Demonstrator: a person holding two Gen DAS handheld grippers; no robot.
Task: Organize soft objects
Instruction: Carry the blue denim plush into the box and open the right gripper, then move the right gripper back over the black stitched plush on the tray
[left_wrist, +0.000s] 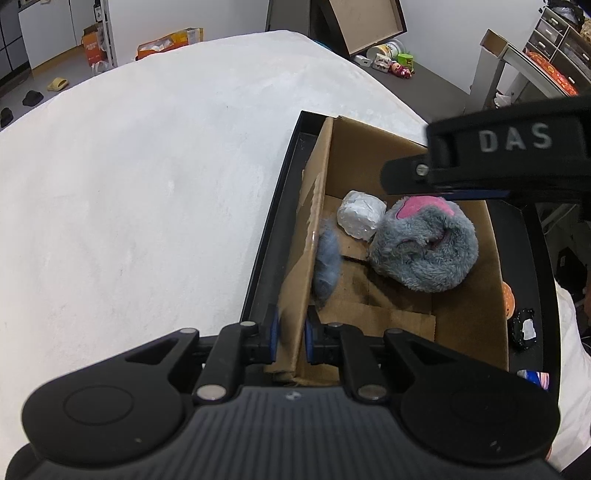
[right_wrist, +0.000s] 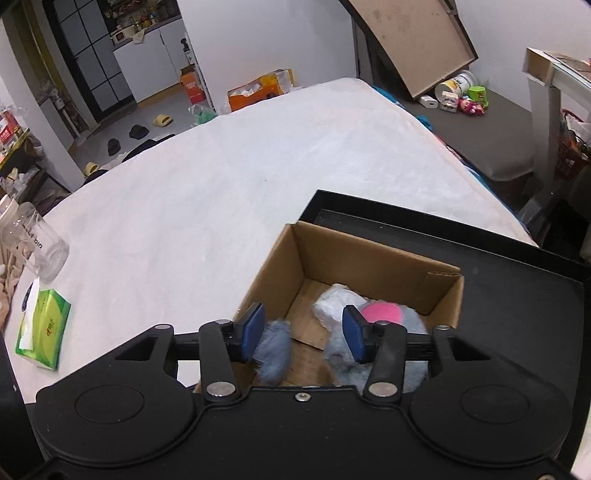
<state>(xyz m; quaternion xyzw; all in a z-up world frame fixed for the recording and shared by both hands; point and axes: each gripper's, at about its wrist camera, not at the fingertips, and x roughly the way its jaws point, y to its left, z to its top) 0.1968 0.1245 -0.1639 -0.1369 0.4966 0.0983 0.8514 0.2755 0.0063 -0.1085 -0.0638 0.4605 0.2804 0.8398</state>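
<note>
left tool (left_wrist: 291, 332) clamps the cardboard box (left_wrist: 306, 236) wall — right tool (right_wrist: 301, 332) open.

Legible text, left wrist view: white raised capitals "DAS" on the black body of the right gripper (left_wrist: 491, 147), upper right of frame. Clear read.

Right wrist view: clear glass (right_wrist: 35, 242) at left edge carries dark print, seen rotated; letters not resolved with confidence. Green tissue pack (right_wrist: 42, 328) beside it shows a small logo on its top face, too small to read. Orange carton (right_wrist: 192, 86) on the floor has pale lettering on its side, blurred. Round tin (right_wrist: 460, 83) near the far wall has a label, illegible.
</note>
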